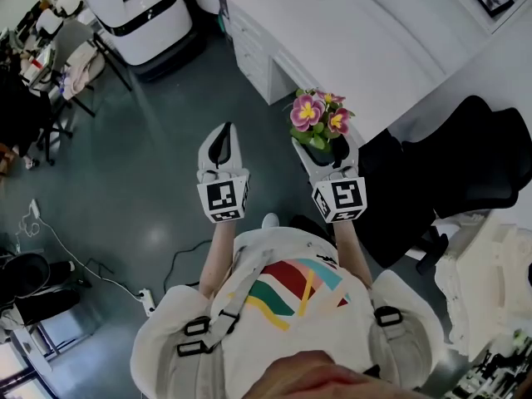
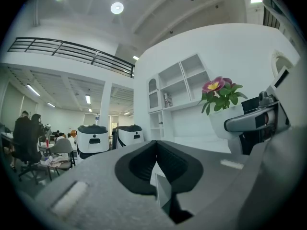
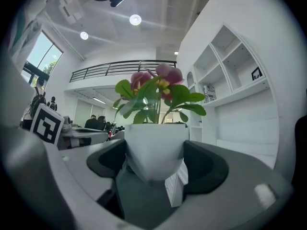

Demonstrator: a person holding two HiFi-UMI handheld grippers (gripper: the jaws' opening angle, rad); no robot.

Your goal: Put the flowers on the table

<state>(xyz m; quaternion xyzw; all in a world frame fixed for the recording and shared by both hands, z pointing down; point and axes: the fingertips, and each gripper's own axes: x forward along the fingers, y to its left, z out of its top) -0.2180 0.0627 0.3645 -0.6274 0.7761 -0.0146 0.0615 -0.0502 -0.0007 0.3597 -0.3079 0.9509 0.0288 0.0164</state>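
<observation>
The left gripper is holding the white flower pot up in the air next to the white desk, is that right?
Not quite. It is the right gripper that holds the white flower pot, jaws closed on its sides, as the right gripper view shows. The left gripper is shut on nothing. The rest stands: the pot is in the air beside the white desk.

Pink petals with yellow centres and green leaves are seen on the flowers (image 1: 320, 115), which are set in a plain white pot (image 3: 156, 147). The left gripper (image 1: 222, 135) and right gripper (image 1: 327, 144) are finished in pale grey with black pads, and each cube is patterned in black-and-white squares. The counter (image 1: 366, 48) is white and the floor (image 1: 166, 140) dark grey-green. Red, green, yellow and blue stripes are printed on the white shirt (image 1: 283, 293).
</observation>
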